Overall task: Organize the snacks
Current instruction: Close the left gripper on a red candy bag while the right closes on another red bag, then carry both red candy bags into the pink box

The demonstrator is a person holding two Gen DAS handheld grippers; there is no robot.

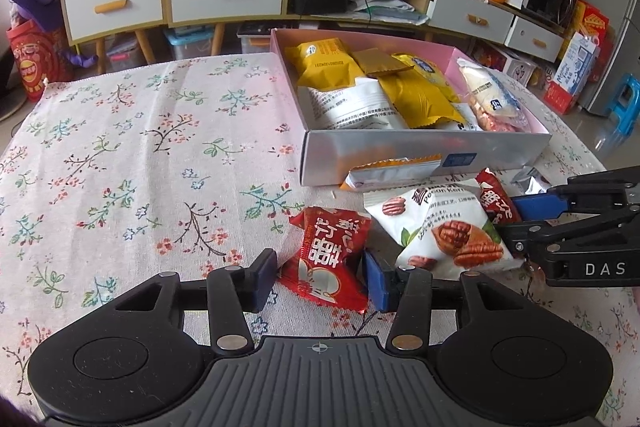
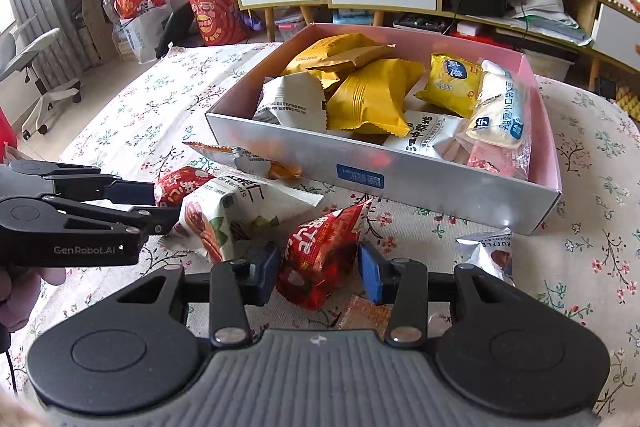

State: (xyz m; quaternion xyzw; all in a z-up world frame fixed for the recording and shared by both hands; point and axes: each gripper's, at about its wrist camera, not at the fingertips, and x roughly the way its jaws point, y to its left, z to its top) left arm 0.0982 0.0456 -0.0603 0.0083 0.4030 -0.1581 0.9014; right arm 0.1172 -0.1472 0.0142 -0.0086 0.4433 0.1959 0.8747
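Left wrist view: the left gripper [image 1: 320, 277] straddles a red packet [image 1: 326, 263] lying on the worktop [image 1: 120, 155]; whether its jaws press the wrapper cannot be told. The right gripper [image 1: 516, 217] enters from the right edge, its body cut off. Right wrist view: the right gripper [image 2: 318, 267] has a second red packet [image 2: 320, 259] between its jaws, grip likewise unclear. A pecan packet [image 2: 212, 219] lies between the two red ones. An orange-white packet [image 2: 248, 159] is tucked against the box [image 2: 400, 179], half hidden. A silver packet [image 2: 486, 253] is partly covered by the gripper.
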